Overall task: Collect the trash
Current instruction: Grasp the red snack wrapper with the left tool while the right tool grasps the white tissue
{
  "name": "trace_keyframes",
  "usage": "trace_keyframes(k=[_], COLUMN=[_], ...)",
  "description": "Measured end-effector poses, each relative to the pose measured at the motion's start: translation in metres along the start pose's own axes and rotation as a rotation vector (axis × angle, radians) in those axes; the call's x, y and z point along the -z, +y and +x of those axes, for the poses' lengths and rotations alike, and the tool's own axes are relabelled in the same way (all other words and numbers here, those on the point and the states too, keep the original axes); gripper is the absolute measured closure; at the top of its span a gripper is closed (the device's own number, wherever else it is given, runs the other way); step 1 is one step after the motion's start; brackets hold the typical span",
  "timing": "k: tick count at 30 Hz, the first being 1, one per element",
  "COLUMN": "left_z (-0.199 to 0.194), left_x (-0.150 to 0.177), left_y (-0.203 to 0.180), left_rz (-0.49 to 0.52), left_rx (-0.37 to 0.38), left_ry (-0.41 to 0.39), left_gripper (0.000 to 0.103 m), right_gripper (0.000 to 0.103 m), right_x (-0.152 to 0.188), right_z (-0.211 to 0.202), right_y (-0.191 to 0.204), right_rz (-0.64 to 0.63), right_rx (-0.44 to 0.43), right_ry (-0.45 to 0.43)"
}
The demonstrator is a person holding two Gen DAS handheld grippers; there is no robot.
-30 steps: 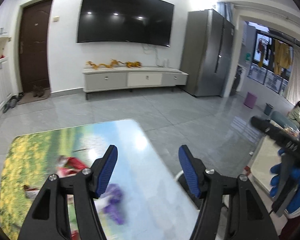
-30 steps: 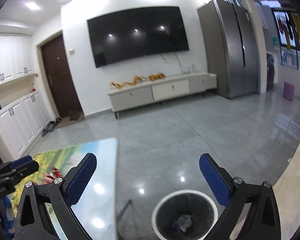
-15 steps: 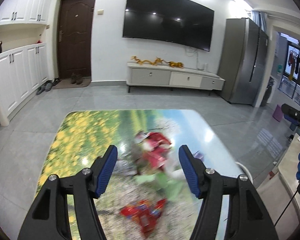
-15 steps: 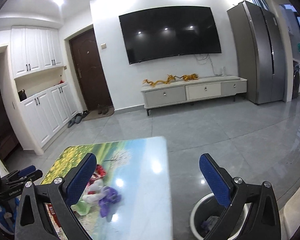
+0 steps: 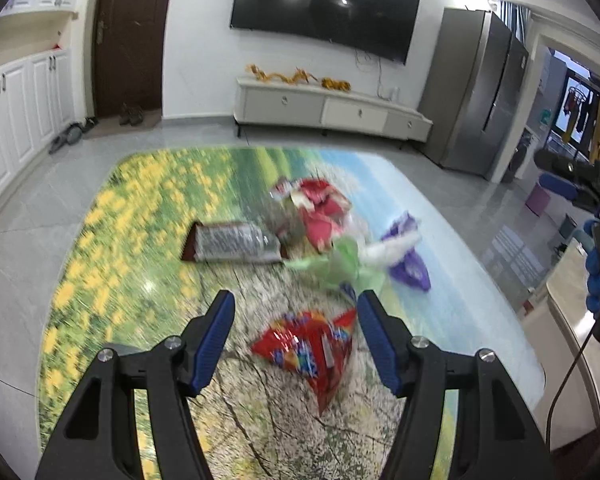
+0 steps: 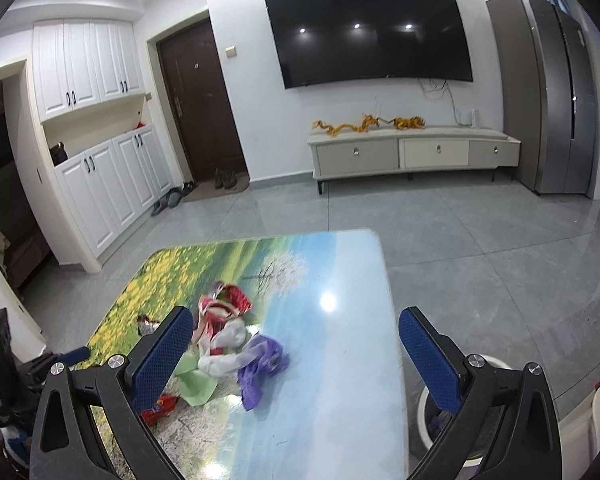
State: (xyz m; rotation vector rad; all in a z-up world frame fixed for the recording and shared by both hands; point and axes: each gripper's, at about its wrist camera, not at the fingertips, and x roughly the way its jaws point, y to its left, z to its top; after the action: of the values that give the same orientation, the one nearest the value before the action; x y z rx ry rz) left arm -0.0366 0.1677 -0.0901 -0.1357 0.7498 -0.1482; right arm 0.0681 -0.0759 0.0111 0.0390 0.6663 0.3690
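Observation:
Trash lies on a table printed with a landscape (image 5: 140, 208). In the left wrist view I see a red snack bag (image 5: 312, 352), a brown and silver wrapper (image 5: 232, 244), a red crumpled wrapper (image 5: 320, 208), green paper (image 5: 336, 264) and a purple wrapper (image 5: 408, 268). My left gripper (image 5: 294, 334) is open and empty, above and astride the red snack bag. My right gripper (image 6: 296, 354) is open and empty over the table (image 6: 340, 400), with the purple wrapper (image 6: 260, 364) and red wrapper (image 6: 226, 304) between its fingers. A white-rimmed trash bin (image 6: 488, 364) stands on the floor right of the table.
Grey tiled floor (image 6: 460, 240) surrounds the table. A TV cabinet (image 6: 412, 154) and wall TV (image 6: 368, 32) are at the back, a steel fridge (image 6: 552, 92) at right, white cupboards (image 6: 100, 184) and a door (image 6: 196, 104) at left. The right gripper shows in the left wrist view (image 5: 596, 240).
Both grippers have swung left from the floor and bin toward the table. The trash pile has come into view under them. Both stay open.

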Motion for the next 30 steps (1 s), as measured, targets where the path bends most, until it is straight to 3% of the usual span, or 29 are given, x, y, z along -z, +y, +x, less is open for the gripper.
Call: trace_keyframes(k=[7,10,12,15,22,30], left_z=[0.024,0.034,0.039,0.044,0.051,0.053], left_x=[0.007,0.009,0.011,0.013,0.014,0.017], left_y=[0.004,0.007,0.009,0.011,0.015,0.018], left_rz=[-0.027,-0.029,-0.032,-0.037,-0.044,-0.061], left_rx=[0.041,0.047,0.055,0.071,0.1,0.124], left_ry=[0.064,0.085,0.096,0.11,0.135,0.15], left_gripper=[0.041,0.042,0.042,0.047,0.058,0.062], right_gripper=[0.002,0.009,0.015,0.035,0.045,0.05], right_x=[0.013,0.019,0.024,0.03,0.033,0.042], right_z=[0.031,0.044,0.054,0.066,0.095,0.138], right_y=[0.008,0.009,0.012,0.023,0.063,0.095], right_rz=[0.021,0.037,0.032,0.011,-0.103,-0.294], right_rx=[-0.029,-0.05,-0.068,-0.116,-0.217,-0.197], right_ry=[0.076,0.119,0.155,0.198,0.273,0.368])
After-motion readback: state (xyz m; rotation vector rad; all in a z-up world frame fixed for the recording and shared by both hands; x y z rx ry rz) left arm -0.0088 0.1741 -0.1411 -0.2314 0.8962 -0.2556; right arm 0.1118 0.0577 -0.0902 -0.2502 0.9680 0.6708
